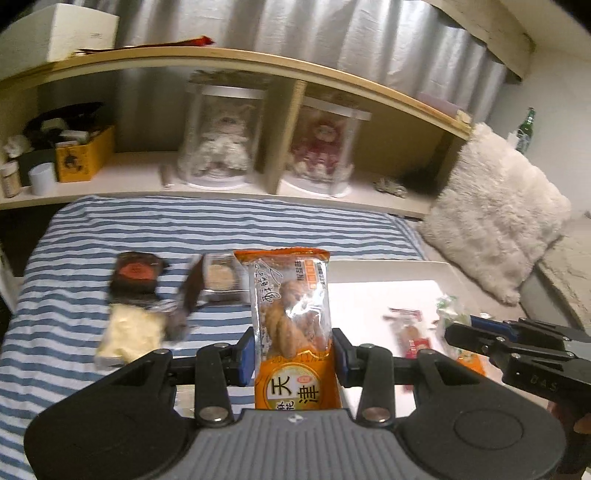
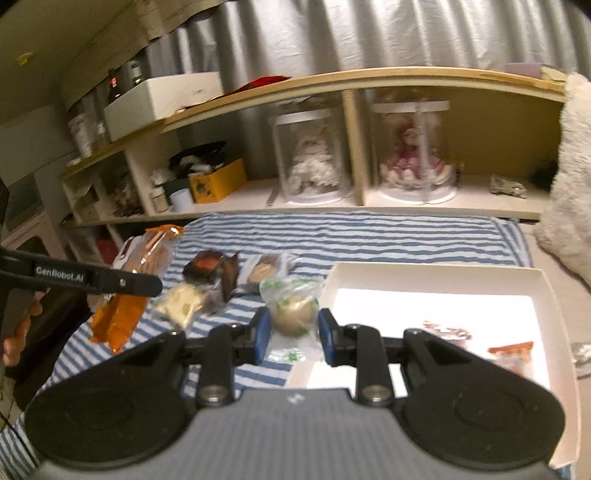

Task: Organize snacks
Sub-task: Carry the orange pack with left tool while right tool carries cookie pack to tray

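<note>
My left tool [image 1: 294, 349] pinches the orange plastic pastry packet [image 1: 291, 314] at centre frame, my right tool [image 2: 290, 334] the clear green-printed wrapped bun [image 2: 293, 308]; next, I judge, both go into the white shallow cardboard box [image 2: 546, 291] lower right.

We are in a home bedroom: a bed under a blue-and-white striped sheet [image 1: 110, 229], a fluffy white pillow [image 1: 495, 206], a wooden headboard shelf [image 1: 258, 70] holding two dolls in clear display cases [image 2: 310, 162], and silvery curtains [image 1: 332, 33] behind.
</note>
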Demonstrator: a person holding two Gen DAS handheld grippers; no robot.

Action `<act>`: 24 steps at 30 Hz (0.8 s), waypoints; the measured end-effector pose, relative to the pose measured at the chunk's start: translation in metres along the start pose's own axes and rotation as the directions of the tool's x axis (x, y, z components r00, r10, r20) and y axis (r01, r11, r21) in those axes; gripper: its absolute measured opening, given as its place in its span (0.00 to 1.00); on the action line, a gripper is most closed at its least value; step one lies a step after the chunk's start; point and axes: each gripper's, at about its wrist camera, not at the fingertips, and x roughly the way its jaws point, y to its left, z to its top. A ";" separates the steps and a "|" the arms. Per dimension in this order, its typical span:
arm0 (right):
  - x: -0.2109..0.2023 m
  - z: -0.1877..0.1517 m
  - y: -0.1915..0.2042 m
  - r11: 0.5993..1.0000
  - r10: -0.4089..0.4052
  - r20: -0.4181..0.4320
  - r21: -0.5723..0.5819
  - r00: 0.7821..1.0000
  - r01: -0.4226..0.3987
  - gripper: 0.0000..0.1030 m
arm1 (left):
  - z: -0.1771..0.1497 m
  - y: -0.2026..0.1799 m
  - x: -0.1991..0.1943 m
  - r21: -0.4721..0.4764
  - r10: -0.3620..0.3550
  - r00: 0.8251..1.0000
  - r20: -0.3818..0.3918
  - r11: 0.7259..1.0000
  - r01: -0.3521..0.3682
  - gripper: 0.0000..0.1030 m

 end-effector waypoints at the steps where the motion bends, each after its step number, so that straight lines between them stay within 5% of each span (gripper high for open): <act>1: -0.001 0.000 -0.003 1.000 -0.007 0.003 0.006 1.000 0.007 0.33 | 0.000 -0.006 0.004 0.003 -0.009 1.000 -0.003 1.000 0.009 0.41; 13: -0.011 -0.013 -0.055 0.989 -0.102 -0.019 0.106 0.995 0.104 0.33 | -0.016 -0.065 0.069 -0.005 -0.140 0.985 -0.097 0.990 0.140 0.42; 24: -0.008 -0.031 -0.098 0.945 -0.274 -0.110 0.153 0.955 0.289 0.33 | -0.040 -0.073 0.119 0.001 -0.135 0.975 -0.177 0.991 0.137 0.42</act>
